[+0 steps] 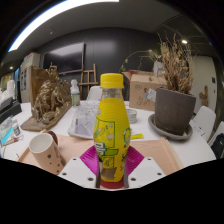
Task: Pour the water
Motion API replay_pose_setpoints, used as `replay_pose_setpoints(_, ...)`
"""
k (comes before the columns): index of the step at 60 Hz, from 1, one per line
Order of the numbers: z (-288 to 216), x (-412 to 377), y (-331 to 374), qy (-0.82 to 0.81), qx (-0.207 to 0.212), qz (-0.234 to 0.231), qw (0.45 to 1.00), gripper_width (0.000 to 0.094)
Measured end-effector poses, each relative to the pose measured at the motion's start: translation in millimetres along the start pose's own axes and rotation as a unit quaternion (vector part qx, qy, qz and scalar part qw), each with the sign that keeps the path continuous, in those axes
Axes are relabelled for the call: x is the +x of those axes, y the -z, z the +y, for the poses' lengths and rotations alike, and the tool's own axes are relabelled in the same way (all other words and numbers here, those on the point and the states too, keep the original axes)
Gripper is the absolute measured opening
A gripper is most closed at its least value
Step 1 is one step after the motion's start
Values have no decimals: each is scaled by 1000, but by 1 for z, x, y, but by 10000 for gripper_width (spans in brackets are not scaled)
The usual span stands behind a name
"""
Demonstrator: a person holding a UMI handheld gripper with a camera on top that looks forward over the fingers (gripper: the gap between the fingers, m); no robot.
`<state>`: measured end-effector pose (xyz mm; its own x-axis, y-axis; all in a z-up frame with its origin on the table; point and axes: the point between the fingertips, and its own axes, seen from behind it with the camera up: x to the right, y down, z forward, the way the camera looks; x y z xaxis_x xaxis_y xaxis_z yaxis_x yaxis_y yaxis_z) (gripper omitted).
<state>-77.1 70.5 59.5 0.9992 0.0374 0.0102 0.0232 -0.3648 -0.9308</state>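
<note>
A yellow bottle (pixel 112 125) with an orange cap and a green-and-yellow label stands upright between my fingers. My gripper (pixel 112 165) is shut on the bottle; both magenta pads (pixel 91 160) press on its lower sides. A beige cup (pixel 45 152) stands on the table to the left of the bottle, its opening facing up. The bottle's base is hidden between the fingers.
A grey pot with a dried plant (pixel 175 105) stands on a saucer to the right. A brown sculpture (pixel 47 103) sits at the left. A small spray bottle (pixel 74 92) and a cardboard box (pixel 148 90) stand further back on the white table (pixel 150 130).
</note>
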Motion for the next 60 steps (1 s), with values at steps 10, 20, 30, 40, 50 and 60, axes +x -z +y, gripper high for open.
replay_pose_setpoints(10, 2, 5, 8, -15, -8, 8, 1000, 530)
replay_pose_setpoints(20, -16, 5, 44, -22, -23, 30, 999, 855)
replay_pose_setpoints(30, -36, -19, 119, -13, -57, 61, 996, 860)
replay_pose_setpoints(40, -45, -68, 209, -10, -90, 71, 993, 860)
replay_pose_setpoints(50, -37, -117, 282, -7, -115, 78, 990, 862)
replay_pose_setpoints(60, -27, -149, 316, -6, -116, 71, 991, 860)
